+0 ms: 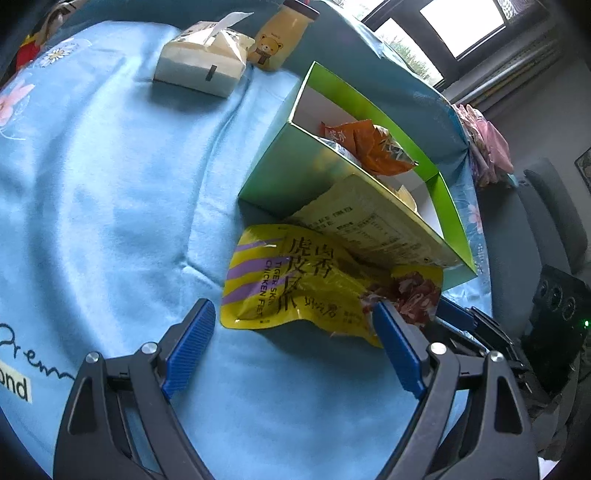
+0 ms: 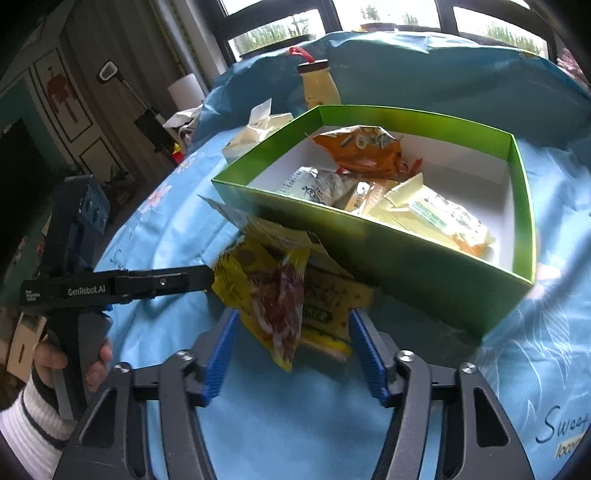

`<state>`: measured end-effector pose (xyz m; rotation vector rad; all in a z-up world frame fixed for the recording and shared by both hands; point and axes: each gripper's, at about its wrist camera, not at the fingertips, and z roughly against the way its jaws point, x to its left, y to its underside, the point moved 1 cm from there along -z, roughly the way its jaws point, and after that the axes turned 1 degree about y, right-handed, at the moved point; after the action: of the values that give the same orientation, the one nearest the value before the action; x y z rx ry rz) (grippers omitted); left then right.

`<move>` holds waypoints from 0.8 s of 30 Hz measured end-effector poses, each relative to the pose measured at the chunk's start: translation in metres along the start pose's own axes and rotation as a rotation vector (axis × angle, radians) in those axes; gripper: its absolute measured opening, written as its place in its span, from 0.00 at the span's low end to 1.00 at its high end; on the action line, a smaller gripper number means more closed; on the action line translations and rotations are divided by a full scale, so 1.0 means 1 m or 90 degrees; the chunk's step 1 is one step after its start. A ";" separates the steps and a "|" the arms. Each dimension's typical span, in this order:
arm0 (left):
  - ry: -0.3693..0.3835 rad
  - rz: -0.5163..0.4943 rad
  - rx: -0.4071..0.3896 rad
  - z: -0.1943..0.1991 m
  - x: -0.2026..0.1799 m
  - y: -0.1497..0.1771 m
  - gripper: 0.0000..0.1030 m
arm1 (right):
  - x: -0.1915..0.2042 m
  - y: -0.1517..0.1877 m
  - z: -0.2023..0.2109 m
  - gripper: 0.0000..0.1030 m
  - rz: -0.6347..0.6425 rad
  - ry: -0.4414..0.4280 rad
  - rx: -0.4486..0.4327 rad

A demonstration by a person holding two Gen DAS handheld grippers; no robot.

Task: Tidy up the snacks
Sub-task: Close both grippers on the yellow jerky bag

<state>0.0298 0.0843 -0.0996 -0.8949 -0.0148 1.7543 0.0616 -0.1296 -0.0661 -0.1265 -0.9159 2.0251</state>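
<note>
R gripper (image 2: 293,354): nearest the R cam, jaws partly open, blue pads either side of the yellow chicken-feet pouch (image 2: 269,295) and the flat pale-yellow packet (image 2: 325,302) behind it. Pads not clearly pressing; can't call it a grip yet.
L gripper (image 1: 293,343): jaws wide, nothing held. Its R pad sits at the pouch's near edge, L pad over bare blue cloth (image 1: 110,184).
Pouch: on the cloth at 12 o'clock from both tools, crumpled, leaning vs. the green box (image 1: 280,166) near wall.
Flat packet: propped on the box rim at approx 1 o'clock in the L view, half in, half out.
Box contents: orange bag (image 2: 362,151), white pack (image 2: 317,184), pale wafers (image 2: 439,214), all loose inside.
Farther out: tissue pack (image 1: 201,61) and bear bottle (image 1: 282,35) at 11–12 o'clock, well apart from the box.
Risk 1: R jaws closing on both pouch + packet at once → one slips out on lift.
Risk 2: pulling the pouch drags the propped packet off the rim onto the cloth.
Risk 3: L and R tools close together at the pouch → pads may collide or nudge the light box.
</note>
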 end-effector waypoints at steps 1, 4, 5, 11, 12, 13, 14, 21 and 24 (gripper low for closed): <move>0.003 0.000 0.001 0.000 0.000 0.000 0.85 | 0.000 -0.001 -0.001 0.55 -0.001 -0.003 -0.001; 0.017 0.001 0.008 -0.002 0.000 0.000 0.85 | 0.000 -0.004 -0.006 0.37 -0.003 -0.015 -0.001; 0.018 0.002 0.009 -0.002 0.000 -0.001 0.85 | 0.001 -0.004 -0.008 0.28 0.001 -0.015 -0.002; 0.033 0.020 0.013 -0.001 0.003 -0.004 0.85 | -0.008 -0.005 -0.014 0.11 -0.013 -0.017 0.006; 0.031 0.019 0.014 -0.001 0.002 -0.004 0.85 | -0.011 -0.005 -0.014 0.11 -0.019 -0.013 0.006; 0.028 0.018 0.015 -0.001 0.001 -0.005 0.85 | -0.015 -0.005 -0.014 0.11 -0.030 -0.014 0.007; 0.026 0.017 0.016 -0.002 0.001 -0.005 0.85 | -0.018 -0.005 -0.014 0.11 -0.036 -0.018 0.009; 0.008 0.018 0.031 -0.009 -0.006 -0.016 0.73 | -0.017 -0.008 -0.014 0.11 -0.019 -0.011 0.017; -0.010 0.026 0.034 -0.014 -0.004 -0.021 0.62 | -0.022 -0.009 -0.015 0.11 -0.031 -0.022 0.019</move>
<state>0.0555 0.0834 -0.0977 -0.8479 0.0405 1.7910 0.0866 -0.1348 -0.0761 -0.0530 -0.9008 2.0012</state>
